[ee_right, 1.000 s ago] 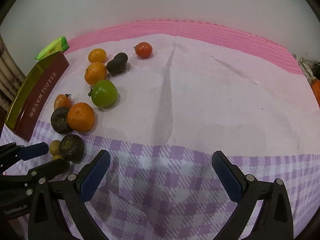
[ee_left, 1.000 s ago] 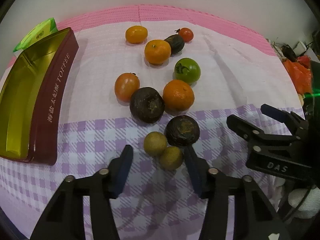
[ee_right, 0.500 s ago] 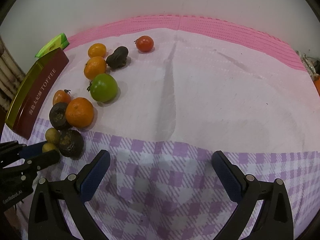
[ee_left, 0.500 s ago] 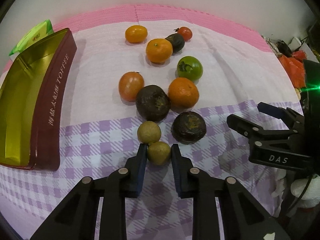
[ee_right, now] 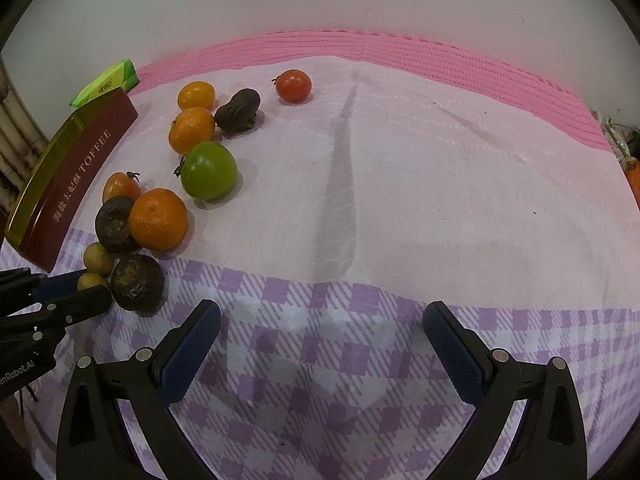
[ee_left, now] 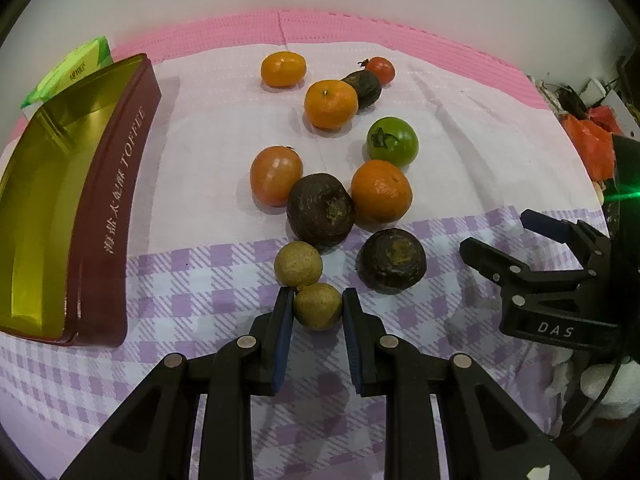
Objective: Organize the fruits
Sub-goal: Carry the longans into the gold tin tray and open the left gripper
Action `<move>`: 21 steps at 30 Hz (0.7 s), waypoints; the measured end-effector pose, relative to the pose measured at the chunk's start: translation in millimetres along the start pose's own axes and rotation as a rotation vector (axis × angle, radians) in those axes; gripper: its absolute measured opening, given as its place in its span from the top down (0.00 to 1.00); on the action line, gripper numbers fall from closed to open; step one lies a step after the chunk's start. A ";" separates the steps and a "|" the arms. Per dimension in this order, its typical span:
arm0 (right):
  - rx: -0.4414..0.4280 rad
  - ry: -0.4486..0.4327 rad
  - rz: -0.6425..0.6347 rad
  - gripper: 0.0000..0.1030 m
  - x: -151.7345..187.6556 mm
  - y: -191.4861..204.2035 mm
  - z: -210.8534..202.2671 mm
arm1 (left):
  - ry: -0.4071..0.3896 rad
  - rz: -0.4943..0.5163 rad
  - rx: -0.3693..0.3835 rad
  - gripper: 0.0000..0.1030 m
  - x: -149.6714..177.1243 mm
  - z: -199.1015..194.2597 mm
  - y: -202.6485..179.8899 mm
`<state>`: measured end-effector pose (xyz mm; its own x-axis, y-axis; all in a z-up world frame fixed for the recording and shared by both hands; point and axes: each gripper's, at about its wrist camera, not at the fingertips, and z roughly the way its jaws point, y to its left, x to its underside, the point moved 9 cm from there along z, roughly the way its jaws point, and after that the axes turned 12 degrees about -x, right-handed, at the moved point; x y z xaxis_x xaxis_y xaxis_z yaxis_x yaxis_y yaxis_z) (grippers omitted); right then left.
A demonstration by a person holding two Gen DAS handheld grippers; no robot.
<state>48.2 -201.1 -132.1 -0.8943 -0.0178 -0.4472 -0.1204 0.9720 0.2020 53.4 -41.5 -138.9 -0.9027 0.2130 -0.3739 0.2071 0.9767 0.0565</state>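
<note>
My left gripper (ee_left: 316, 300) is shut on a small tan longan (ee_left: 318, 306) that rests on the checked cloth. A second longan (ee_left: 298, 263) lies just beyond it. Two dark passion fruits (ee_left: 321, 210) (ee_left: 391, 261), oranges (ee_left: 381, 193) (ee_left: 331, 104), a red-orange tomato (ee_left: 275, 175), a green tomato (ee_left: 392, 141) and more fruit lie behind. The open maroon toffee tin (ee_left: 116, 200) stands at the left. My right gripper (ee_right: 320, 320) is open and empty over the purple check; it shows in the left wrist view (ee_left: 532, 236).
A green packet (ee_left: 68, 72) lies behind the tin. A small red tomato (ee_right: 293, 85), a small orange (ee_right: 196, 96) and a dark wrinkled fruit (ee_right: 239, 110) sit at the back. Orange clutter (ee_left: 596, 144) lies off the table's right edge. A white wall stands behind.
My left gripper moved forward and closed its fingers onto the near longan. The right gripper stayed open and shifted only slightly.
</note>
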 end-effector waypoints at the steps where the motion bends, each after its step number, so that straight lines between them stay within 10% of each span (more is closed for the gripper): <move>1: 0.002 0.000 -0.001 0.02 0.0 0.3 0.2 | -0.002 0.001 -0.001 0.79 0.5 -1.4 0.0; 21: 0.042 -0.003 -0.032 0.00 3.0 2.5 4.8 | -0.104 -0.029 -0.059 0.79 -21.7 -47.2 50.6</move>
<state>47.3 -197.6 -137.1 -0.8890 -0.0484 -0.4553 -0.1307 0.9799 0.1509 65.6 4.5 -84.2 -0.8633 0.1841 -0.4699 0.1563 0.9829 0.0979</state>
